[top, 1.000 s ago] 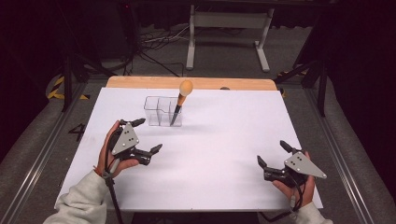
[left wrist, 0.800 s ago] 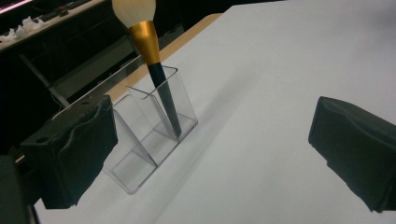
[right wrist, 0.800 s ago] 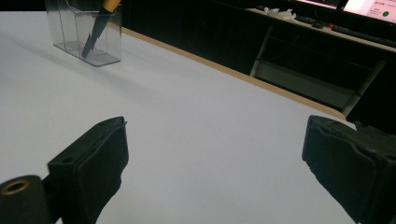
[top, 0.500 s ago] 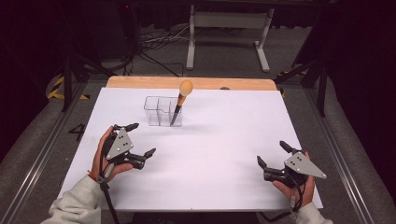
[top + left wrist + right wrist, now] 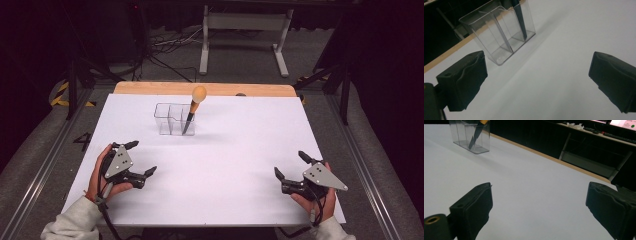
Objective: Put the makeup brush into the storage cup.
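Item 1, left claw (image 5: 141, 159): black two-jaw tool with a grey three-cornered plate, held in a hand at the near left of the white surface (image 5: 240, 165). Jaws spread wide, nothing between them. It sits well apart from the holder and points toward it in the left gripper view.

Item 2, clear plastic holder with divided compartments (image 5: 174, 119): stands upright toward the far side, left of centre.

Item 3, tool with a dark tapered shaft and a rounded orange-tan head (image 5: 193, 107): leans in the holder's rightmost compartment, head up and tipped to the right, well above the rim.

Item 4, right claw (image 5: 291, 166): same build, at the near right, jaws likewise wide and empty.

Handling note: if the tool is to be drawn out, the likely best grip is on the exposed upper shaft below the head, lifting along its lean so the light holder does not tip; the free claw could steady the holder's wall.
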